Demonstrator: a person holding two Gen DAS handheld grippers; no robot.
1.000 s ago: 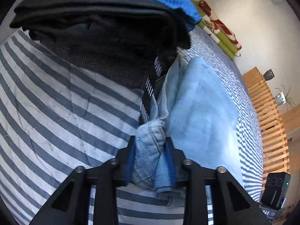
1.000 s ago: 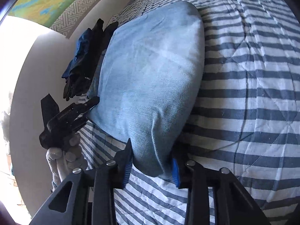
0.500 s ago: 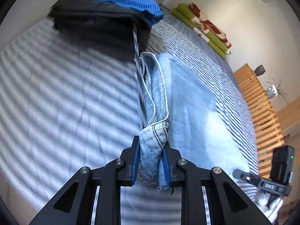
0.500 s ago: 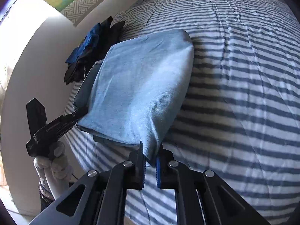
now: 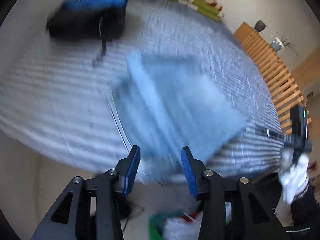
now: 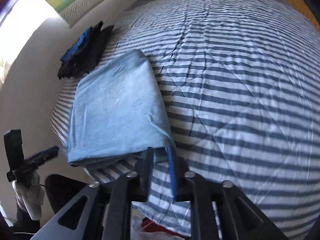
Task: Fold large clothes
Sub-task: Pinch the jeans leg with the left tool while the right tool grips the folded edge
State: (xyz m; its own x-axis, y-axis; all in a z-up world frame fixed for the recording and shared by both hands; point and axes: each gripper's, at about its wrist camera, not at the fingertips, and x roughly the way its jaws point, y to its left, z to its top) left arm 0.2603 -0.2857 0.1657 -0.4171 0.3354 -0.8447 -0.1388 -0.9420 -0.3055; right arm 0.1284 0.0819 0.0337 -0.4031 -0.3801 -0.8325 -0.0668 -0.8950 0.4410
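**A:** Left gripper [image 5: 160, 167]: jaws have just been opening, nothing between the pads now. Blue pads are spread, the folded jeans [image 5: 176, 108] lie ahead of and beyond the tips, no contact. Reads as a release after laying the fold down.

**B:** Right gripper [image 6: 161, 173]?

**A:** Same, just been opening. Pads are apart, only striped bedcover [image 6: 250, 100] shows through the gap. The jeans' near corner sits just ahead of the left pad, not pinched as far as I can tell.

**B:** Why dropped there?

**A:** My guess: stacking. The dark folded pile [image 6: 86, 50] with a blue garment on top sits farther out, up-left of the jeans, near but apart. Jeans are parked beside it at the bed edge.

**B:** Jeans condition?

**A:** Light blue denim, compact rectangle, several layers visible at the near edge, top face fairly flat with slight rippling. Left view is motion-blurred, so seam detail is unreadable there. Fold looks done, in my judgement.
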